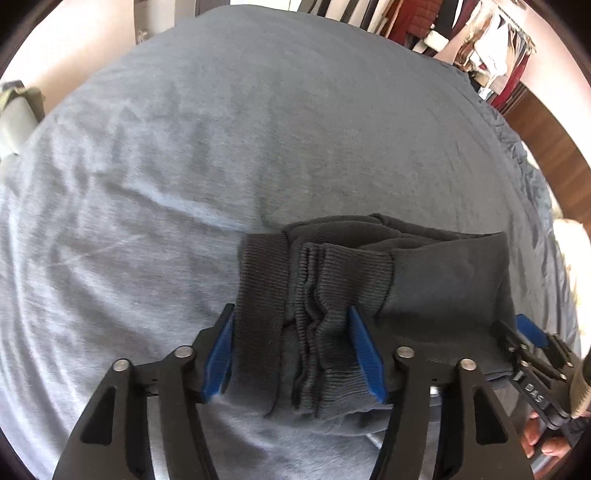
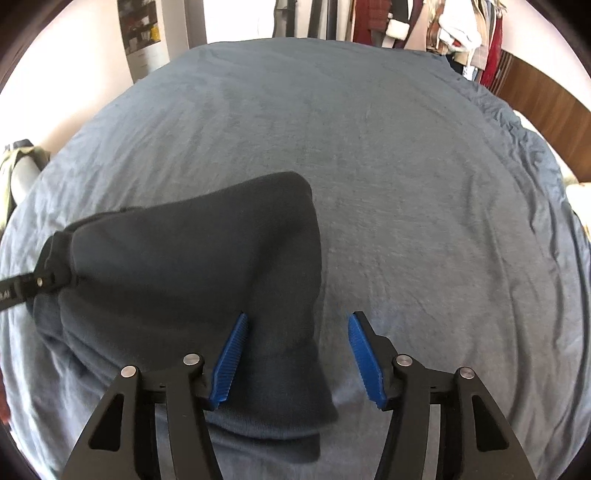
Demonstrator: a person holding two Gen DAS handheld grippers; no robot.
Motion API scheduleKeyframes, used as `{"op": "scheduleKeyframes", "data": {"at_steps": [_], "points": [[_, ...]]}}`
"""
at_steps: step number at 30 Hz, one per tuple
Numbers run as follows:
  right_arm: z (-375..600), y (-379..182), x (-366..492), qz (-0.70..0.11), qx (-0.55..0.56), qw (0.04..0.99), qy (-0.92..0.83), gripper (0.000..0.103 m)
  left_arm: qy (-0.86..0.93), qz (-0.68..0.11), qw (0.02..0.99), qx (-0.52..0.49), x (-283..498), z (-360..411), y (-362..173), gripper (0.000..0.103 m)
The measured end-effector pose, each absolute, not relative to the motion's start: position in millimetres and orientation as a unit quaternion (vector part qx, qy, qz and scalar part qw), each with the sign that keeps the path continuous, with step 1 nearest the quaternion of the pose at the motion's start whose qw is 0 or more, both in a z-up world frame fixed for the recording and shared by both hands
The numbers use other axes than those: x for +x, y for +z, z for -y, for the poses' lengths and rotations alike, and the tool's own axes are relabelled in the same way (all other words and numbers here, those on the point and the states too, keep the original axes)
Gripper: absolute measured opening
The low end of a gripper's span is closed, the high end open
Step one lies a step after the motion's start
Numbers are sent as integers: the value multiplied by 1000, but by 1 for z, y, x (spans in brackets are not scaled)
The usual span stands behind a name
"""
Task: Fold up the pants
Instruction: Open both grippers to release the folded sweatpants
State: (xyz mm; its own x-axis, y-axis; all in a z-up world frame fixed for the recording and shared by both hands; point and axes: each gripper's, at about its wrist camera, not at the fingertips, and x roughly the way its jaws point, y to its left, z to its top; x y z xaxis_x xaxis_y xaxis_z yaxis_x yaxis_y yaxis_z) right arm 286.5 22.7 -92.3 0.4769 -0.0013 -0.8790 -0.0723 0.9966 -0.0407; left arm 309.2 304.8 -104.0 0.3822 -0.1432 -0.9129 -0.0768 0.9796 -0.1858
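Dark grey pants (image 1: pixel 424 266) lie folded into a thick bundle on the blue-grey bed cover (image 1: pixel 221 129). In the left wrist view my left gripper (image 1: pixel 291 317) is open, its blue pads straddling the ribbed cuffs (image 1: pixel 314 295) at the bundle's left end. My right gripper shows at the right edge (image 1: pixel 532 332). In the right wrist view my right gripper (image 2: pixel 297 321) is open around the folded right edge of the pants (image 2: pixel 192 258). The left gripper's black tip (image 2: pixel 44 280) shows at the pants' left end.
The bed cover (image 2: pixel 406 166) spreads wide beyond the pants. A clothes rack with hanging garments (image 2: pixel 424 22) stands behind the bed. A wooden headboard (image 2: pixel 546 110) runs along the right. A green-grey bag (image 1: pixel 18 114) sits at the left.
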Motion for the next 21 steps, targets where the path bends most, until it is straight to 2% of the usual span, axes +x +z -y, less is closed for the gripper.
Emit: {"op": "scheduleKeyframes", "data": {"at_steps": [8, 13, 21], "points": [[-23, -83, 271, -532, -57, 845, 8, 60, 37, -541, 839, -41, 283, -303, -78, 62], [-13, -72, 262, -529, -50, 847, 14, 60, 12, -528, 847, -56, 272, -293, -57, 62], [-9, -71, 259, -499, -13, 866, 40, 60, -10, -552, 831, -61, 282, -276, -88, 63]]}}
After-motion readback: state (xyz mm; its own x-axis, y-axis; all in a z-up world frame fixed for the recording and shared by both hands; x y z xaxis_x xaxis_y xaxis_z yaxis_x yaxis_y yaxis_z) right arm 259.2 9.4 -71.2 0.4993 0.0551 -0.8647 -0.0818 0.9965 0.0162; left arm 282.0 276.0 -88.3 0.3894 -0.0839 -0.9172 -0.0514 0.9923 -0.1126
